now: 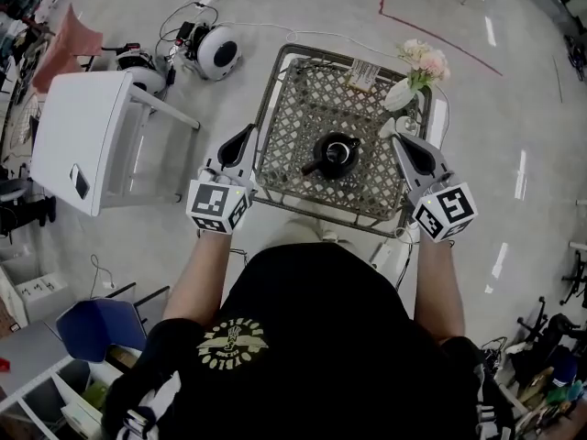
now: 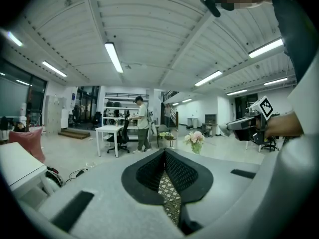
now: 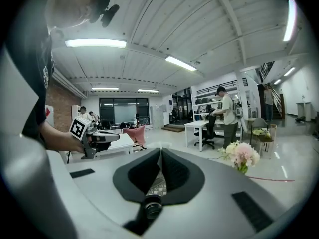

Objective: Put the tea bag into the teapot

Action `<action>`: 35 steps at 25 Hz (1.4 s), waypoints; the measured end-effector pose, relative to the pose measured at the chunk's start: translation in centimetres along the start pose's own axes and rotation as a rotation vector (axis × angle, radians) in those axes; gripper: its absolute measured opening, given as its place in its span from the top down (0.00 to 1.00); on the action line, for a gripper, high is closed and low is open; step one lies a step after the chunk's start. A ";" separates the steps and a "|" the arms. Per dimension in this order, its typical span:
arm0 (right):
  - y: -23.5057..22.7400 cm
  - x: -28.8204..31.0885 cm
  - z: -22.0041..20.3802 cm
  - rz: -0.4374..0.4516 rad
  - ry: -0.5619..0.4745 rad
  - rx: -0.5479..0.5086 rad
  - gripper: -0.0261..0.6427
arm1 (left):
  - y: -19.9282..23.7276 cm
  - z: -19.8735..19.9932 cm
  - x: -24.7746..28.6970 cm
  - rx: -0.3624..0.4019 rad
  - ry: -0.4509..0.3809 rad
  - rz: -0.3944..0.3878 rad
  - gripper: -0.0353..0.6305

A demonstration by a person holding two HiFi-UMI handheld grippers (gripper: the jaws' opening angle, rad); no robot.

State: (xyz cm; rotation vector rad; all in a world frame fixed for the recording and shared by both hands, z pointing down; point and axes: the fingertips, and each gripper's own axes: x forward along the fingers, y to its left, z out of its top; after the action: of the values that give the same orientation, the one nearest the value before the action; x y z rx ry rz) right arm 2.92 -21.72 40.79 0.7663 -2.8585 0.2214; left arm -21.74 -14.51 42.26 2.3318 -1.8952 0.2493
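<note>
A person leans over a lattice-topped bench [image 1: 312,99] with 2 hand-held claws, 1 at each side of it. Both are clenched and empty. The left claw [image 1: 248,133] shows its pads meeting with nothing between them, and the right claw [image 1: 400,142] is likewise pressed together on nothing. The black teapot [image 1: 335,154] sits at the middle of the bench, between the 2 claws. The tea bag [image 1: 364,74], a small flat packet, lies at the far rim, beyond the teapot and just beside a vase [image 1: 402,93] of flowers. It is ahead of the right claw and a little toward the person's left, and clearly nearer that claw than the left one. Its long side appears to run at a slant to the far rim, though the packet is too small to be sure. The pickup looks not yet begun. The right claw would likely need to release, reach forward clear of the vase, and close across the packet's narrow side.
</note>
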 end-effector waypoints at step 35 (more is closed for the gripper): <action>3.6 4.9 -1.8 0.154 0.081 0.039 0.74 | 1.9 -1.3 -1.5 -0.017 0.024 0.044 0.95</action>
State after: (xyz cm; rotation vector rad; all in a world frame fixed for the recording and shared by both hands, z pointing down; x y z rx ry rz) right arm -2.88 -20.68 43.22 0.5308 -2.8454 0.3216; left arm -24.00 -13.23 43.19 2.2684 -1.9315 0.2632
